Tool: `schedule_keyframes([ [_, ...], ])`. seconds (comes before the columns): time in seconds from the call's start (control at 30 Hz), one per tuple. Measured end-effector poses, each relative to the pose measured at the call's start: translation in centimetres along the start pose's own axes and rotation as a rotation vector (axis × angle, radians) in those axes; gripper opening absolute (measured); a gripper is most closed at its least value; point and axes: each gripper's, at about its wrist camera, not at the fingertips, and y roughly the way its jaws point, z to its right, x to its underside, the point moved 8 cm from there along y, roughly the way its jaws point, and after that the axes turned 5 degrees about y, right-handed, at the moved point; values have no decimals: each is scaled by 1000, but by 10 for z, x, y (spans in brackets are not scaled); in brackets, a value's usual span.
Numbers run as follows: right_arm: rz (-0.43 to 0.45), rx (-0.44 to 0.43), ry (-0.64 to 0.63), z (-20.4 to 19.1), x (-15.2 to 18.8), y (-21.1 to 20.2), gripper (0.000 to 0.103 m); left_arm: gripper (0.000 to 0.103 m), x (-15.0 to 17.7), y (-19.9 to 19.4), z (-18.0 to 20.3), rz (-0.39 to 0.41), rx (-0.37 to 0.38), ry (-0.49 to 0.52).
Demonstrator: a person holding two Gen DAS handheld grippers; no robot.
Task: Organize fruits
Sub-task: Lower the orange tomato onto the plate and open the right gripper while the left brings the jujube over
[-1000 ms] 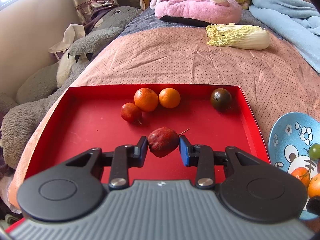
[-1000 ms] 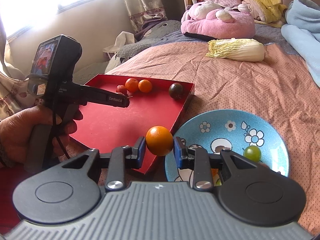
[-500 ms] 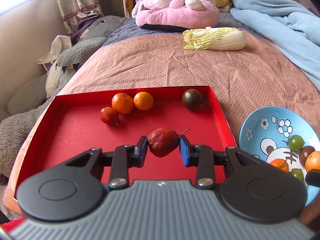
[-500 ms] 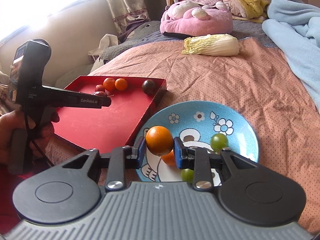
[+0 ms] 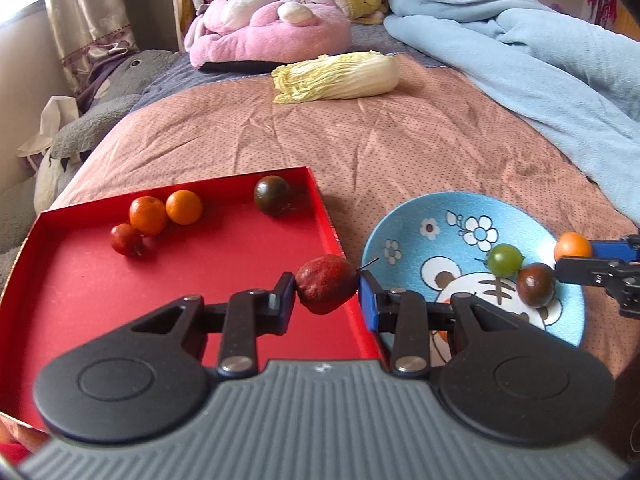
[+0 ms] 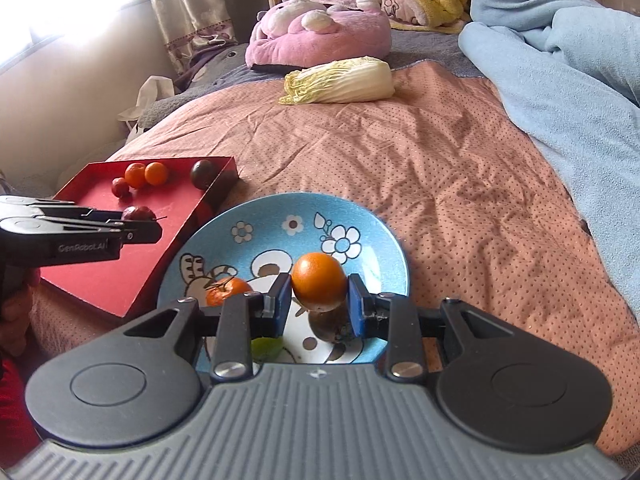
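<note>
My left gripper (image 5: 327, 290) is shut on a rough dark-red fruit (image 5: 326, 283) with a thin stem, held over the right edge of the red tray (image 5: 80, 304). In the tray lie two oranges (image 5: 166, 211), a small red fruit (image 5: 126, 239) and a dark round fruit (image 5: 271, 195). My right gripper (image 6: 318, 300) is shut on an orange (image 6: 319, 280) above the blue cartoon plate (image 6: 368, 220). On the plate sit a small orange (image 6: 228, 291), a green fruit (image 5: 505, 258) and a dark fruit (image 5: 535, 284). The left gripper (image 6: 138, 228) also shows at the left of the right wrist view.
The tray and plate rest side by side on a pink dotted bedspread (image 5: 400, 132). A napa cabbage (image 5: 340, 76) lies farther back, before a pink plush toy (image 5: 268, 36). A light blue blanket (image 5: 540, 60) is heaped on the right. Grey plush toys (image 5: 80, 132) line the left bedside.
Both grippers have swung to the right with their fruits. The left one went from mid-tray to the tray's right edge. The right one went from the tray's corner to above the plate.
</note>
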Motion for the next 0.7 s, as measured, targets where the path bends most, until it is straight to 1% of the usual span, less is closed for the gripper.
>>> schedule_keyframes([
  [0.13, 4, 10, 0, 2, -9, 22, 35, 37, -2, 2, 18, 10, 60, 34],
  [0.27, 8, 19, 8, 0, -18, 38, 36, 37, -7, 6, 26, 18, 100, 39],
  [0.3, 11, 11, 17, -1, -20, 39, 40, 37, -8, 8, 28, 16, 105, 38],
  [0.33, 18, 4, 24, -1, -21, 37, 49, 37, -10, 10, 30, 13, 109, 37],
  [0.4, 36, 12, 22, -2, -22, 32, 60, 37, -12, 14, 35, 10, 125, 31],
  [0.43, 48, 13, 23, -2, -22, 28, 63, 37, -14, 15, 38, 9, 135, 30],
  [0.57, 80, 9, 50, 1, -22, 12, 64, 37, -16, 19, 53, 4, 179, 49],
  [0.7, 90, 13, 81, 6, -21, 4, 66, 38, -15, 21, 67, -4, 203, 84],
])
